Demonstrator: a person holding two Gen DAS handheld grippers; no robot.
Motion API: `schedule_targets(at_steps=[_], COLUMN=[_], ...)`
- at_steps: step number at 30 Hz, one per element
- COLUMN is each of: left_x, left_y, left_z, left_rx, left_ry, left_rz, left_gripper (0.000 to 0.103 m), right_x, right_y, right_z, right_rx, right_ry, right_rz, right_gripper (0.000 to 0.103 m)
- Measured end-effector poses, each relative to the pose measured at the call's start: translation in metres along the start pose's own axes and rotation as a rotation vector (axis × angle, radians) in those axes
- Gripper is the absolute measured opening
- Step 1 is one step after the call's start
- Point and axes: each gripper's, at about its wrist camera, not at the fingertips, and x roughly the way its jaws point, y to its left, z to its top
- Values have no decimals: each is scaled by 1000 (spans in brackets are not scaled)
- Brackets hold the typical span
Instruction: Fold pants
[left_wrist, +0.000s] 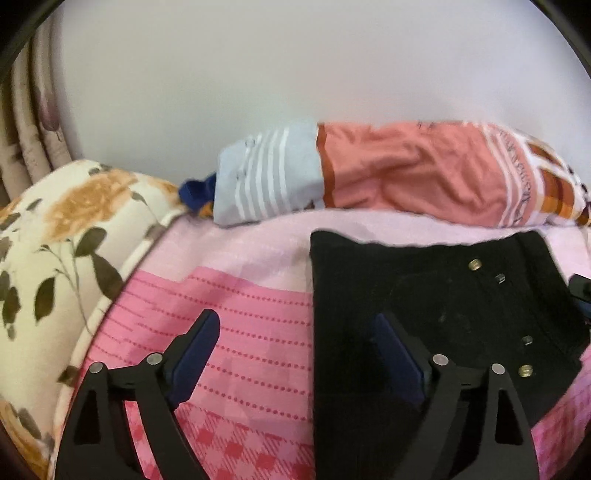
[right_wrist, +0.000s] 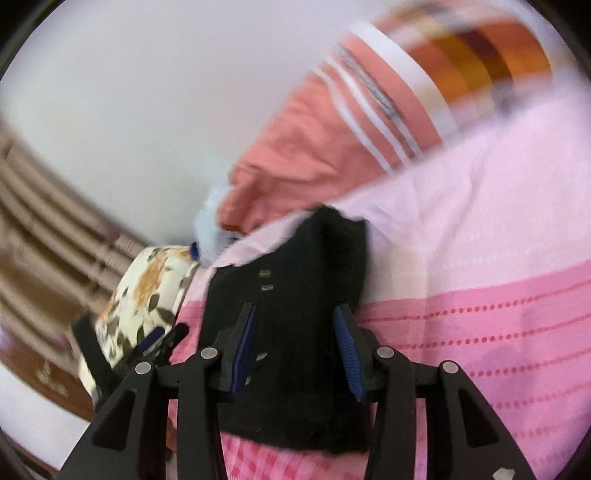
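The black pants (left_wrist: 436, 295) lie folded into a compact rectangle on the pink bedsheet (left_wrist: 251, 295), their metal buttons showing. My left gripper (left_wrist: 295, 339) stands open wide at their left edge. Its right finger hovers over the black cloth and its left finger over the sheet, with nothing pinched. In the right wrist view the pants (right_wrist: 295, 295) lie under my right gripper (right_wrist: 297, 339). Its jaws stand apart, and the blue pads (right_wrist: 347, 350) are clear of the cloth. A raised fold sits at the pants' far end. The picture there is blurred.
A floral pillow (left_wrist: 55, 240) lies to the left, with curtains (left_wrist: 33, 122) behind it. Along the white wall sits a pale blue striped garment (left_wrist: 266, 177) and a salmon cloth bundle (left_wrist: 424, 173). The sheet (right_wrist: 480, 314) spreads to the right.
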Motion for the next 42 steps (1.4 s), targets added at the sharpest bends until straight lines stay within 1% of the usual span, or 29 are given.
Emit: schedule_targets(at_steps=[1,2,3,4,6,7,9,10,12,14,17,18,20,21,23,25,27,29,31,32,35,37,40,42], left_x=[-6,-13,-21,-29,-44,-53,-67,-76,-97,-117,-150,-159,-179,-187,-206,-221,-235,-243,-250,-253,-256,-258,-259,-266], left_y=[-1,-3,-4,-5,-9,-12,-15,-17,-21,-25,-26,-27,-27,-26,-23,-20,-18,-16,-15,-16,-26,-33,-41,-42], left_z=[1,2,3,3,4,3,3,4,3,3,4,5,8,9,10,14,17,21,23,23,21,18,13,8], left_rx=[-5,-11,-22,-36,-56,-62,-70,-70,-66,-57,-63,-63,-68,-73,-89,-108,-124,-140,-143,-145,-116,-76,-32,-39], left_ry=[-10,-25,-41,-56,-82,-92,-111,-124,-173,-211,-275,-291,-323,-336,-370,-378,-389,-379,-370,-374,-364,-364,-344,-379], left_rz=[8,9,2,-4,-5,0,-32,-50,-40,-43,-11,3,28,26,0,-4,-31,-53,-88,-88,-42,-42,-58,-40], left_gripper=[93,93,94,94,95,96,96,96,97,100,101,103,103,103,103,103,103,103,103,103,103,103,103,103], right_x=[-7,-12,-17,-22,-31,-34,-39,-44,-50,-62,-77,-83,-95,-102,-110,-118,-127,-135,-142,-144,-146,-146,-152,-154], right_y=[18,28,42,57,72,81,97,102,112,119,127,129,136,140,148,156,162,167,172,174,179,179,179,181], right_z=[-4,-8,-14,-22,-30,-36,-48,-53,-58,-61,-62,-62,-63,-63,-63,-62,-63,-64,-65,-65,-67,-67,-69,-70], right_rx=[-80,-131,-187,-234,-276,-306,-367,-387,-405,-404,-398,-400,-399,-394,-391,-394,-397,-397,-398,-401,-412,-405,-387,-393], right_ry=[-13,-21,-31,-44,-68,-81,-105,-117,-140,-173,-212,-226,-256,-276,-304,-322,-336,-348,-364,-366,-364,-357,-369,-373], right_rz=[-39,-70,-102,-117,-130,-154,-203,-213,-239,-255,-276,-286,-304,-319,-374,-415,-415,-398,-403,-399,-420,-422,-433,-437], right_gripper=[48,54,70,81,84,86,90,91,92,94,99,99,100,102,102,102,102,102,102,102,102,102,102,102])
